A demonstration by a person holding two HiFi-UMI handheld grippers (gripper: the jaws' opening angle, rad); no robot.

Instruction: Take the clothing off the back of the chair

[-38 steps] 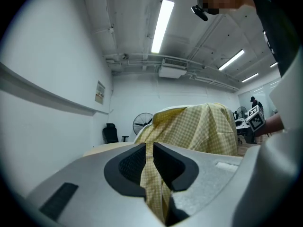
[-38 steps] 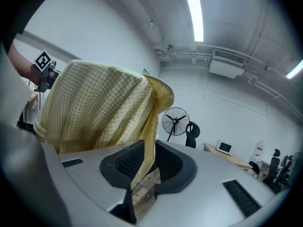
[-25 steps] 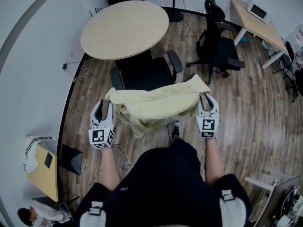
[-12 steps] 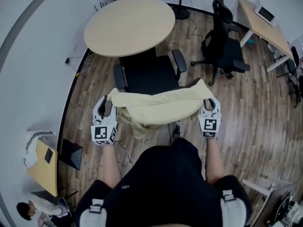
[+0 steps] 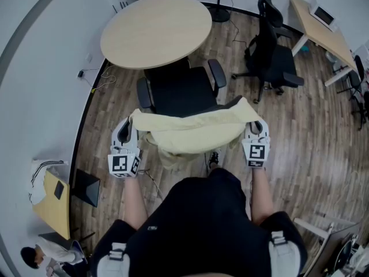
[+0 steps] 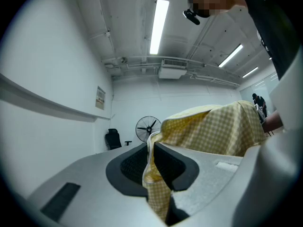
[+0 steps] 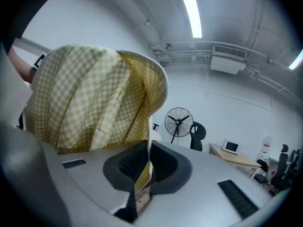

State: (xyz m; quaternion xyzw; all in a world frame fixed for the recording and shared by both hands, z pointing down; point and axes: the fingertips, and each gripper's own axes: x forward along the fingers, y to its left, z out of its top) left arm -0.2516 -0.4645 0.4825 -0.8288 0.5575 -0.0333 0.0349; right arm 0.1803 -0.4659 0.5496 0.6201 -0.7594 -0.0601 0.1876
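A pale yellow checked garment hangs over the back of a black office chair, stretched between my two grippers. My left gripper is at its left end and its jaws are closing, with a fold of the cloth pinched between the pads. In the left gripper view that gripper has the fabric running down through its gap. At the garment's right end my right gripper is shut on the hem. The right gripper view has the cloth draped over that gripper.
A round wooden table stands just beyond the chair. A second black chair and a desk are at the right. A standing fan is further back. A wall curves along the left, with a box by it.
The left gripper's jaws, open beside the garment's left end before, have come together on the cloth. The garment now hangs tauter between both grippers.
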